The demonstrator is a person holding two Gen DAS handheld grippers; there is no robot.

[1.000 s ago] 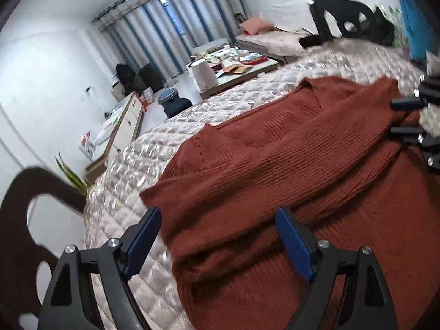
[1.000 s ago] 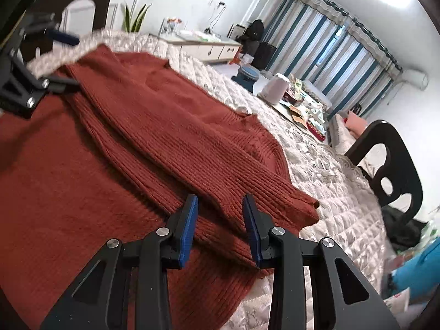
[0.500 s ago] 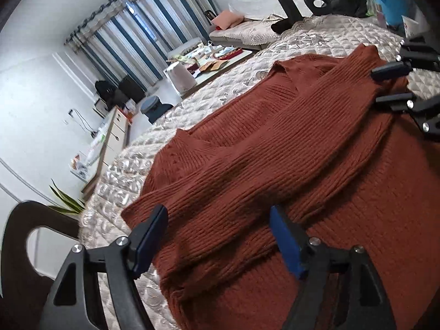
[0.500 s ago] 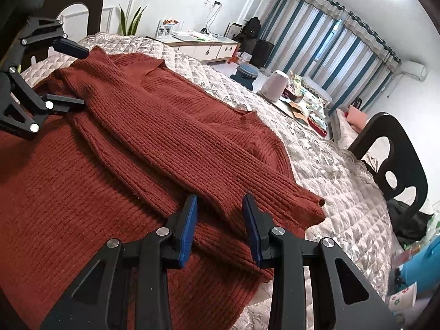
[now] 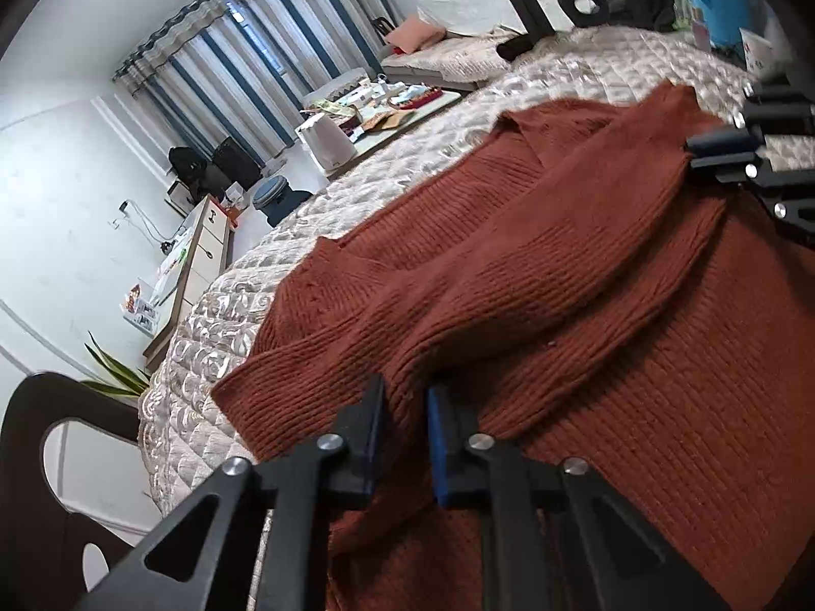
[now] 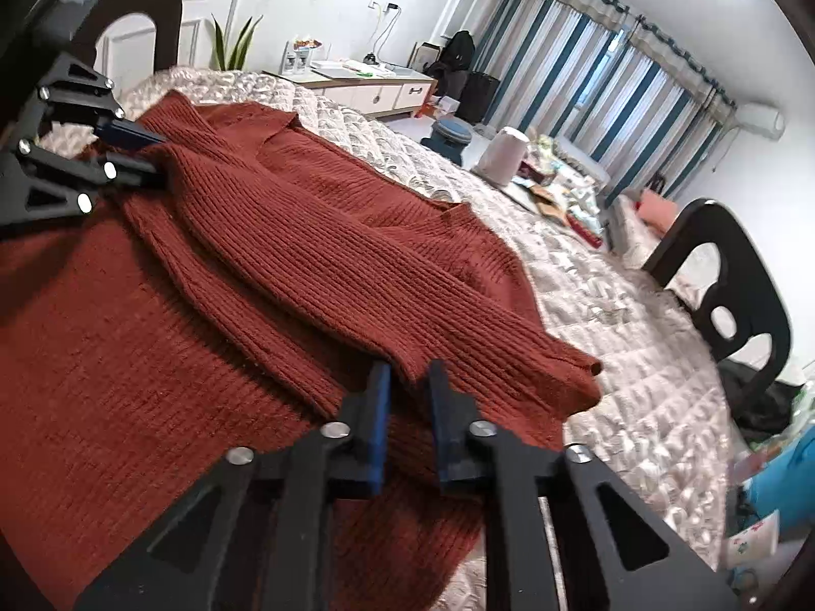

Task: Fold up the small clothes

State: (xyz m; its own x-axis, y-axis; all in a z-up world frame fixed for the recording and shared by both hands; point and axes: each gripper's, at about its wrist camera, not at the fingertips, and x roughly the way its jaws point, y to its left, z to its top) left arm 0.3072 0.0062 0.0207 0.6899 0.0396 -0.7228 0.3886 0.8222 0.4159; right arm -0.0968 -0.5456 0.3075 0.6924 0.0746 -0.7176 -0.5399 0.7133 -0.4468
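A rust-red ribbed sweater [image 5: 586, 305] lies flat on a quilted bedspread [image 5: 214, 315], sleeves folded across its body. The left gripper [image 5: 405, 407] is closing on a ridge of knit at one side edge; the right gripper [image 6: 407, 397] is clamped on the opposite edge (apparently near a cuff). The garment's width runs between the two grippers, each equally near its own side, body stretching ahead of both.

Rust-red ribbed knit sweater [image 5: 586, 305], pale beige quilted diamond-stitched cover on the surface [image 5: 214, 315], black grippers with blue pads, left gripper [image 5: 405, 407], right gripper [image 6: 407, 387], blue, white and grey striped curtains [image 5: 244, 51], dark brown chair [image 6: 733, 275], white walls.
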